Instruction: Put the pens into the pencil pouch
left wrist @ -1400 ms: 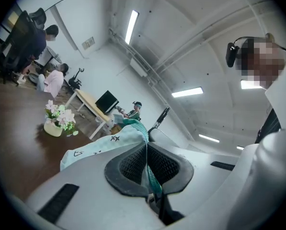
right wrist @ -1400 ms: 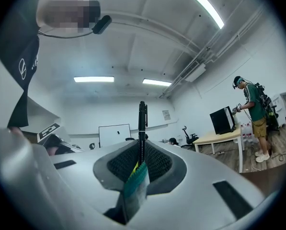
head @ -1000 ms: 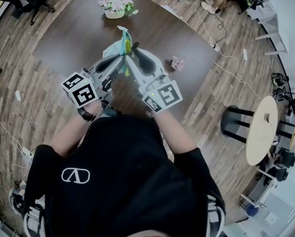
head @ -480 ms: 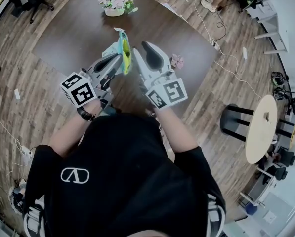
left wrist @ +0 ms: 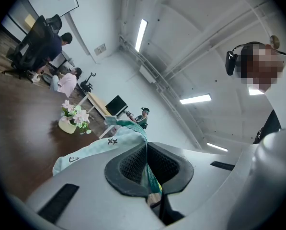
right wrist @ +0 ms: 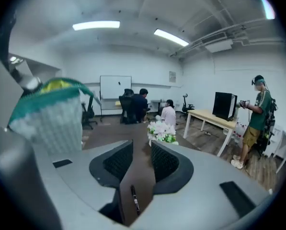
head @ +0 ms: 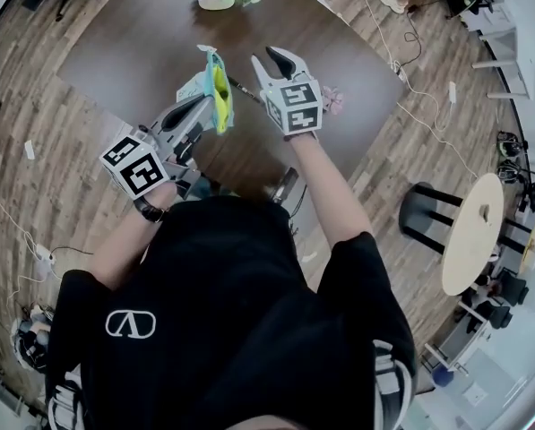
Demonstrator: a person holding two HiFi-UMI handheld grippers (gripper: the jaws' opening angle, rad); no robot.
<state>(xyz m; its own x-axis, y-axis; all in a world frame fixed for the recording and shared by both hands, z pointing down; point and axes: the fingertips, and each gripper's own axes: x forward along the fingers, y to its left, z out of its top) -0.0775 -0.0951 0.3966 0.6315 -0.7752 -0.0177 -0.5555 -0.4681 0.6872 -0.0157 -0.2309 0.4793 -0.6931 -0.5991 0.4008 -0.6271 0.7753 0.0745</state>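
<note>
Pen (right wrist: 134,199) on table (head: 142,52) below right gripper (right wrist: 142,159), jaws just opened, empty

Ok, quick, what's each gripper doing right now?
Left gripper: closed on the pencil pouch.
Right gripper: open, fingers just widened, nothing between them.

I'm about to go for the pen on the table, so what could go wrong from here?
The right claw, jaws just opening and empty, may skid the thin pen across the table instead of pinching it. The pencil pouch is pinched by one edge in the shut left claw; it could sag closed or slip.
</note>
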